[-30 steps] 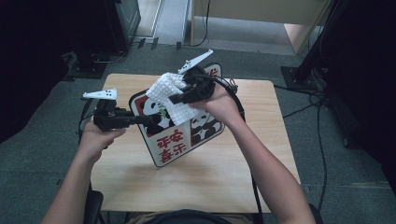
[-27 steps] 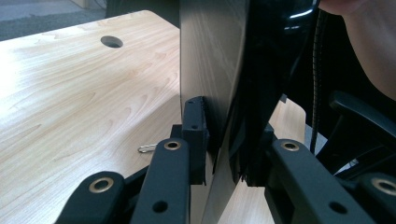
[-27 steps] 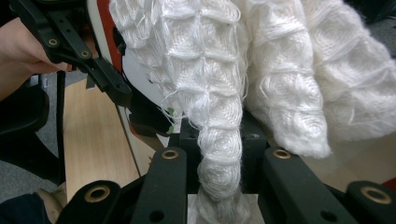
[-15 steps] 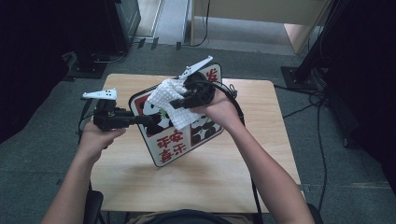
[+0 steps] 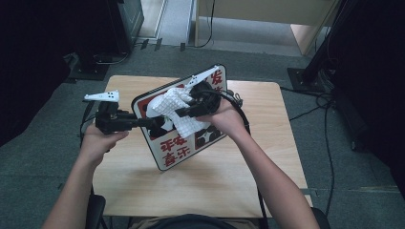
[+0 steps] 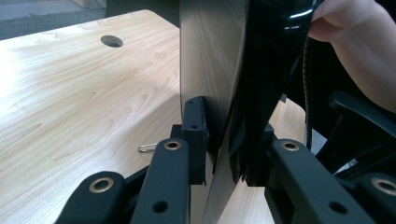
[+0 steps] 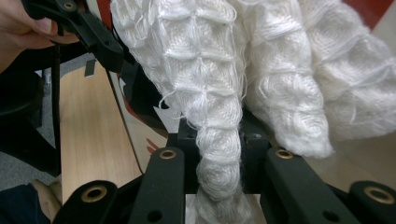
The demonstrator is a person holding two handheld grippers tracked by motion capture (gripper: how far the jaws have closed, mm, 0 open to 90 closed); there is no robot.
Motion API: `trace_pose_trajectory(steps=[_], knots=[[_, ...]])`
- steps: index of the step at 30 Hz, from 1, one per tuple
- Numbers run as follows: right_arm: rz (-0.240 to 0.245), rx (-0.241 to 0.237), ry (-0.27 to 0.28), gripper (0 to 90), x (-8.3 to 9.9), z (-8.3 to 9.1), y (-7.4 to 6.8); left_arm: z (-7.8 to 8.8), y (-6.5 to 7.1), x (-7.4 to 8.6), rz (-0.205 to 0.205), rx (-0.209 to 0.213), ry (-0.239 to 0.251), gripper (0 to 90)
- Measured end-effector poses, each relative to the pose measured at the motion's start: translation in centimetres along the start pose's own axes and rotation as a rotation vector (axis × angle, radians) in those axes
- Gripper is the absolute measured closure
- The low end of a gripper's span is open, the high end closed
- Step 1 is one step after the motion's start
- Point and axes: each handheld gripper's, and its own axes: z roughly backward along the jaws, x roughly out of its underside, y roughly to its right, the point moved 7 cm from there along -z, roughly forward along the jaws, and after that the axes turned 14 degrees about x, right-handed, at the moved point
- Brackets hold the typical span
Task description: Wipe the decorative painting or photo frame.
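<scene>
The tilted sign board [image 5: 184, 138] is the big barrier here, standing on edge mid-worktop [image 5: 143, 191]. On the person's side of the board the wood lies bare and wide, easy passage. Left of the board, the left claw [image 5: 154, 123] blocks the edge, clamped on it. Against the board's face, the white cloth [image 5: 174, 107] and the right claw [image 5: 184, 113] crowd the way. Beyond the board, just a narrow bare strip.

The high view looks forward and down on the desk [image 5: 143, 191]; both gripper views sit close, sharing the sign board [image 5: 165, 157].
</scene>
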Motion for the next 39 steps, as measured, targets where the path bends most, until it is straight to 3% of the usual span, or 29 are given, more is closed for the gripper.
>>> trace_pose_trajectory(steps=[17, 39], knots=[[-0.027, -0.016, 0.011, 71.3, 1.7, -0.8, -0.1, 0.1, 0.0, 0.0, 0.005, 0.001, -0.003, 75.8], [-0.017, 0.007, 0.020, 67.7, 3.4, -1.5, -0.3, 0.1, 0.0, 0.0, 0.009, 0.003, -0.004, 75.5]])
